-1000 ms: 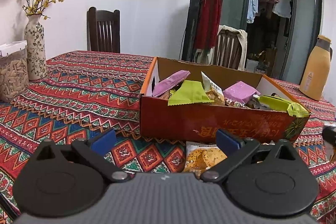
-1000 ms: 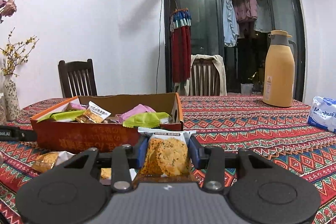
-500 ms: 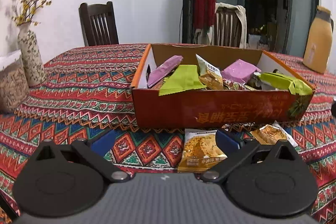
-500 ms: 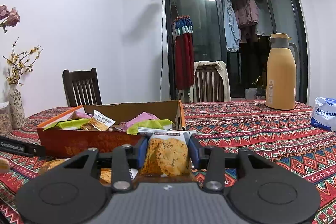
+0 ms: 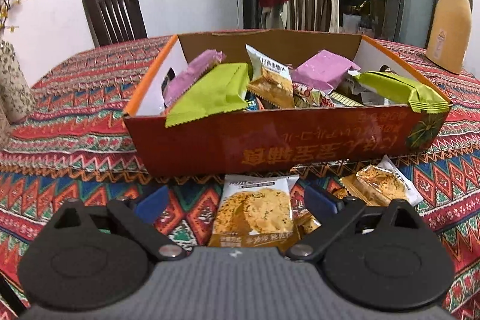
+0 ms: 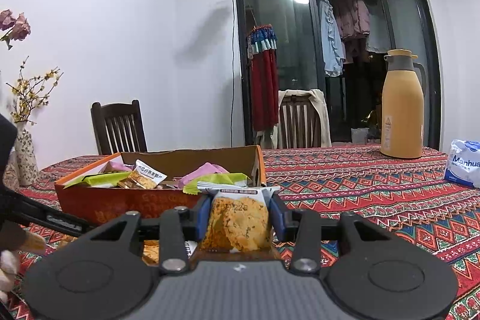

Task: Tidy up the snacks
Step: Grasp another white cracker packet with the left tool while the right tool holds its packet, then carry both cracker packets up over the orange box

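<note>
An orange cardboard box [image 5: 288, 140] stands on the patterned tablecloth, filled with purple, green and cookie snack packets. A cookie packet [image 5: 255, 215] lies on the cloth in front of the box, between the open jaws of my left gripper [image 5: 237, 203]. Another cookie packet [image 5: 381, 185] lies to its right. My right gripper [image 6: 238, 218] is shut on a cookie packet [image 6: 237, 224] and holds it above the table, right of and nearer than the box [image 6: 120, 204]. The left gripper's arm [image 6: 45, 218] shows at the left edge there.
A tan thermos jug [image 6: 402, 107] stands at the far right of the table, a white tissue pack [image 6: 463, 167] beside it. A flower vase [image 6: 25, 155] stands far left. Wooden chairs [image 5: 114, 14] stand behind the table.
My left gripper has risen and tilted down over the loose cookie packet, still open. My right gripper has lifted its cookie packet higher.
</note>
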`<state>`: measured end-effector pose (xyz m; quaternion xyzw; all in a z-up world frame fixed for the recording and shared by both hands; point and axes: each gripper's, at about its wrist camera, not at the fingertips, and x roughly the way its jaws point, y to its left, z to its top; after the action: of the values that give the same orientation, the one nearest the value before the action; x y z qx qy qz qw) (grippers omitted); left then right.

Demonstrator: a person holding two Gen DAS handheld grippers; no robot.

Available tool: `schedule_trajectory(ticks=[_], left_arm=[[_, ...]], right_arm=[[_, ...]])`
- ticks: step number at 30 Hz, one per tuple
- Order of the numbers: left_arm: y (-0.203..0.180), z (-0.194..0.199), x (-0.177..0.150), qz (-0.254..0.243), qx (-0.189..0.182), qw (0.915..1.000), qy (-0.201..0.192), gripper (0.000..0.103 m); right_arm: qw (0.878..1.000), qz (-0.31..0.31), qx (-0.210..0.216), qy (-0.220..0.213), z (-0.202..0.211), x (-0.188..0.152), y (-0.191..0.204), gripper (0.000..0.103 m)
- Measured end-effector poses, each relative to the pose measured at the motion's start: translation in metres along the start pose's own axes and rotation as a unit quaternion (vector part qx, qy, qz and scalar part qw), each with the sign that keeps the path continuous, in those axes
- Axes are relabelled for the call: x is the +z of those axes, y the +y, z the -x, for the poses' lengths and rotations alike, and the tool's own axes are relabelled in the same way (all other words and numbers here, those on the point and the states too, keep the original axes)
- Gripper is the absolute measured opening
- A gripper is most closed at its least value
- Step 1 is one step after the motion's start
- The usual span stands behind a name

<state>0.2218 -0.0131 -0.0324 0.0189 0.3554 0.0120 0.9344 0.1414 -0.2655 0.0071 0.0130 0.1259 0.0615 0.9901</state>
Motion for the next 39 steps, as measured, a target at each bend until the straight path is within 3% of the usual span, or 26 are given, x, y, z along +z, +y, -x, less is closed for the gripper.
schedule_trajectory(ticks=[4,8,26,39], left_arm=[[0.0,-0.01,0.0,0.013,0.002,0.9997,0.022,0.071],[-0.004,-0.008,-0.001,0.011,-0.006,0.9997,0.02,0.052],[0.0,0.063,-0.013,0.011,-0.047,0.9956,-0.08,0.049],[0.006,0.105,0.018,0.023,-0.073,0.9855,-0.151,0.049]], right_arm=[[1.0,-0.001,0.003,-0.001,0.0,0.0,0.0,0.041],[1.0,-0.002,0.004,0.0,0.0,0.0,-0.001,0.041],[1.0,0.004,-0.003,-0.008,0.003,-0.002,0.002,0.041],[0.999,0.014,-0.016,-0.036,0.01,0.021,0.011,0.041]])
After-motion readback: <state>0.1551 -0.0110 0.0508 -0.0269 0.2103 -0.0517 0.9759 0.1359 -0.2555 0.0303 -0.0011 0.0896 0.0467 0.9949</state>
